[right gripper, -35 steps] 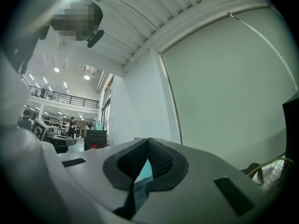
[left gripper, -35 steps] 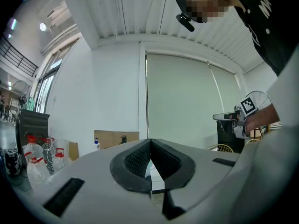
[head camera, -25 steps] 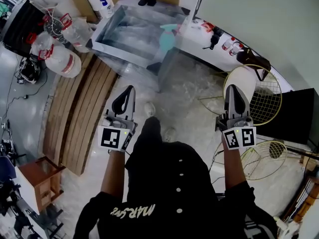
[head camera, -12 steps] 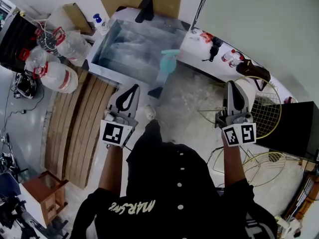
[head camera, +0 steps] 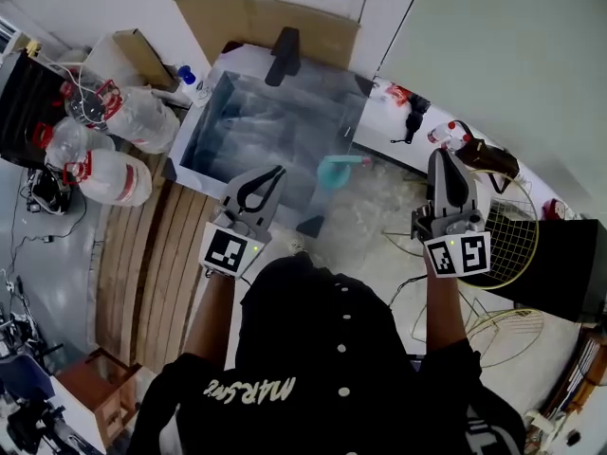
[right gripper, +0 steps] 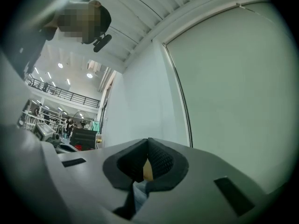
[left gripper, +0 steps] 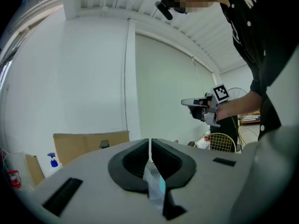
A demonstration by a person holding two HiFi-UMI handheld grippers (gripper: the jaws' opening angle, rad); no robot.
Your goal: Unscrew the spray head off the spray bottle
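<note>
The spray bottle (head camera: 332,172) has a teal head and a clear body and stands upright at the near right corner of the plastic-covered table (head camera: 248,131). My left gripper (head camera: 279,172) is shut and empty, its tips a short way left of the bottle's head. In the left gripper view its jaws (left gripper: 149,146) meet, and a sliver of the bottle (left gripper: 158,186) shows below them. My right gripper (head camera: 442,154) is shut and empty, well to the right of the bottle. In the right gripper view its jaws (right gripper: 148,143) point up at a pale wall.
Large water jugs (head camera: 106,176) with red caps stand left of the table, over wooden planks (head camera: 156,254). A small blue spray bottle (head camera: 188,76) and cardboard (head camera: 266,22) lie behind it. Gold wire baskets (head camera: 505,224) and a black box (head camera: 569,263) are at the right.
The table and bottle have drawn nearer in the head view. My left gripper has swung right toward the bottle. The right gripper has risen a little. Both stay shut.
</note>
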